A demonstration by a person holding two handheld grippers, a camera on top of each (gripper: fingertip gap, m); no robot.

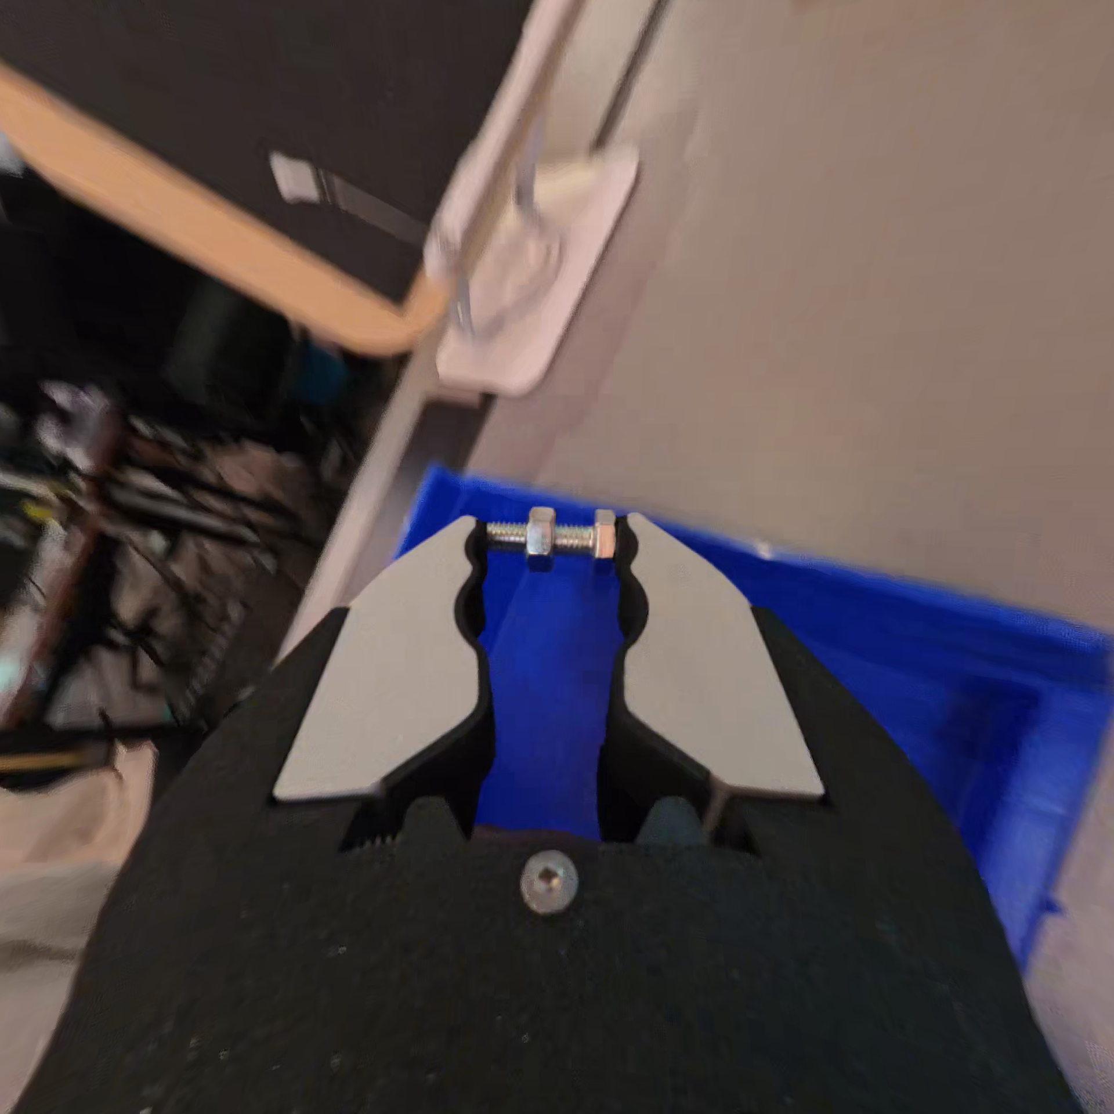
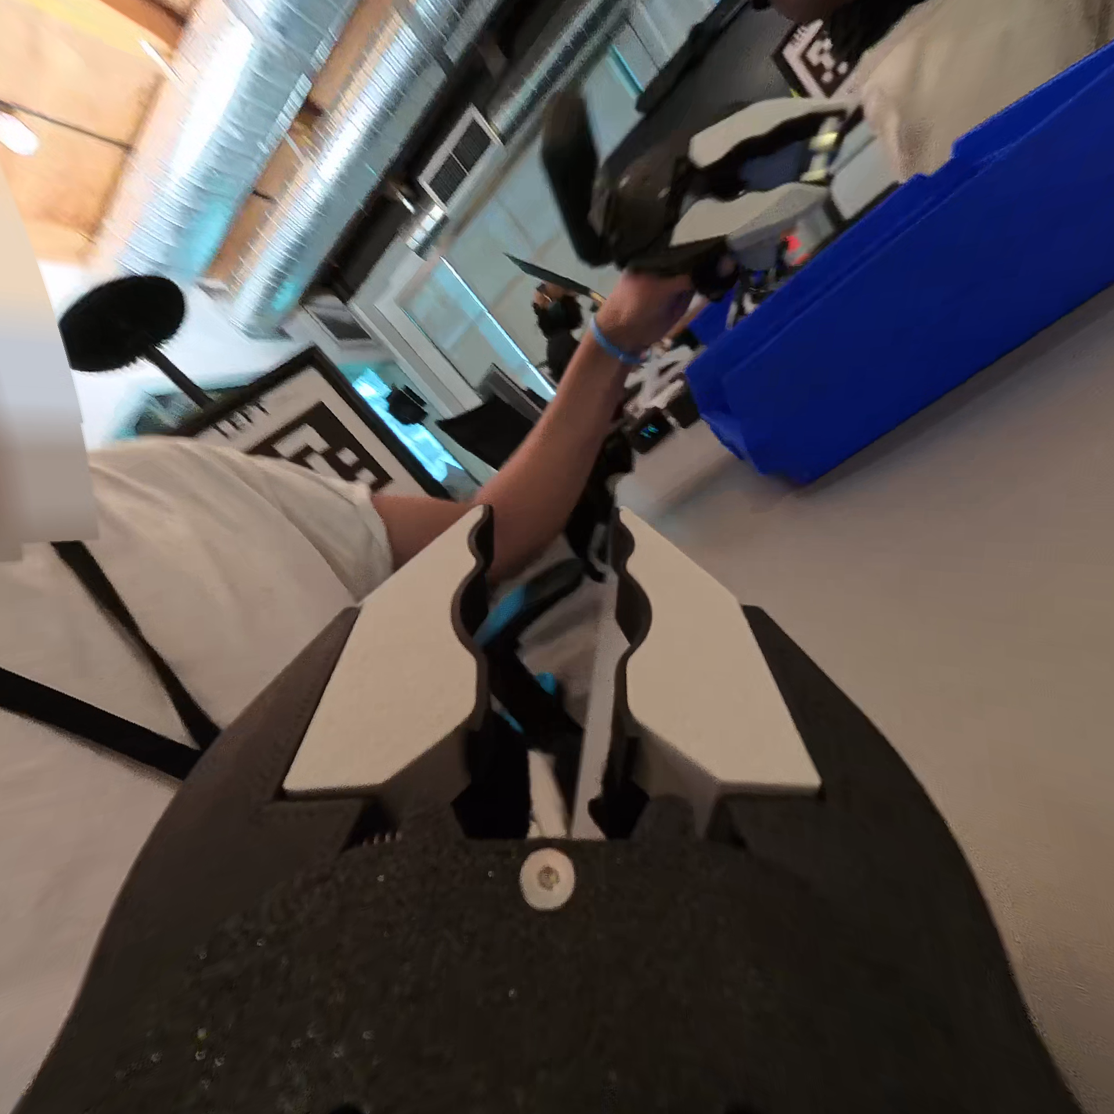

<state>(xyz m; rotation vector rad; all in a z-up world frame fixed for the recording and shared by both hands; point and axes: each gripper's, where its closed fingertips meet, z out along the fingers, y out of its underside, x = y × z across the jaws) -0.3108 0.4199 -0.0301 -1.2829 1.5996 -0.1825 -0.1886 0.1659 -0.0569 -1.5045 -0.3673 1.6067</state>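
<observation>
Left wrist view: a blue bin (image 1: 874,681) sits on the grey table (image 1: 844,301); the part of its inside that shows looks bare, though blur hides detail. The left tongs (image 1: 550,538) hang above the bin's near-left corner, closed across the ends of a silver bolt (image 1: 550,538) that spans the fingertips, with a nut (image 1: 541,538) midway along the thread. Beyond the bin a pale blurred fitting (image 1: 530,265) stands at the table edge; left of it, dark clutter on the floor.

Right wrist view: the blue bin (image 2: 904,337) lies on the grey table (image 2: 874,663); its contents are hidden. The right tongs (image 2: 551,530) stand parted and empty, well short of the bin. A person's forearm (image 2: 560,422) with a blue wristband (image 2: 615,346) holds the left tongs (image 2: 777,175) raised beside the bin. Silver ducting (image 2: 241,151) runs overhead.
</observation>
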